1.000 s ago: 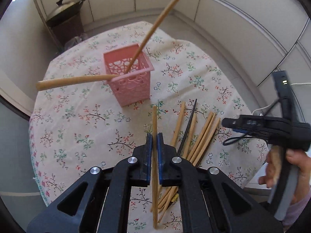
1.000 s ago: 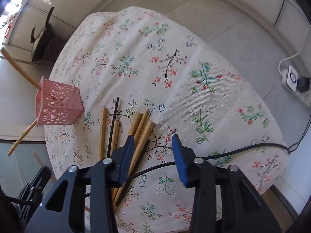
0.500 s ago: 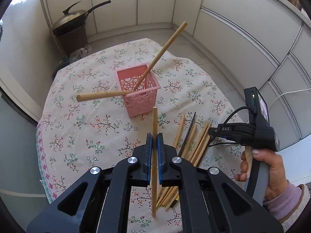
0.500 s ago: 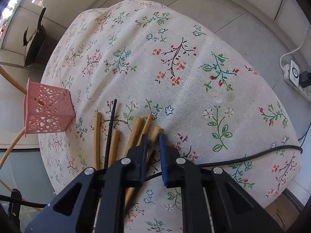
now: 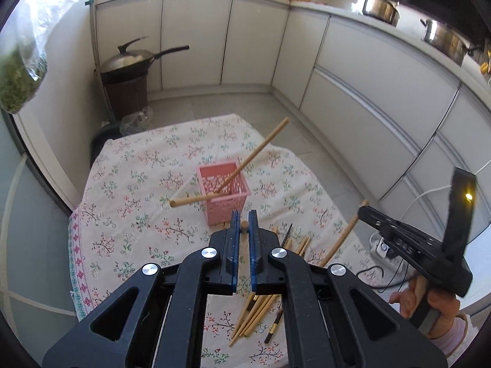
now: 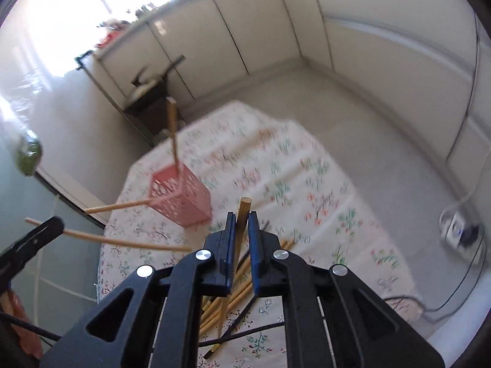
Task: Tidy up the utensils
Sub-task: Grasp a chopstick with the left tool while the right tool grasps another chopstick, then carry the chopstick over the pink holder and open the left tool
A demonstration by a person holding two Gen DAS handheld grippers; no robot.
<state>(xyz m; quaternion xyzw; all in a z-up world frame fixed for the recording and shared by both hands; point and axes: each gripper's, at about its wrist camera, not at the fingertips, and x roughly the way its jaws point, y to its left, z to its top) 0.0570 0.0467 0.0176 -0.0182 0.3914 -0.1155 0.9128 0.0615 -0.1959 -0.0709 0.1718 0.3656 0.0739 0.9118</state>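
Note:
A pink perforated basket stands on the floral tablecloth with two wooden chopsticks leaning out of it; it also shows in the right wrist view. My left gripper is shut on a wooden chopstick, seen end-on, above the table. My right gripper is shut on another wooden chopstick, lifted; the left wrist view shows it in the air at right. Several chopsticks lie loose on the cloth below.
A wok sits on a dark bin behind the table. White cabinets run along the back and right. A power strip and black cables lie by the table's right edge. A bag of greens hangs left.
My right gripper closed on a wooden chopstick from the pile and lifted it up. My left gripper rose and tilted with its chopstick, so the basket looks farther away.

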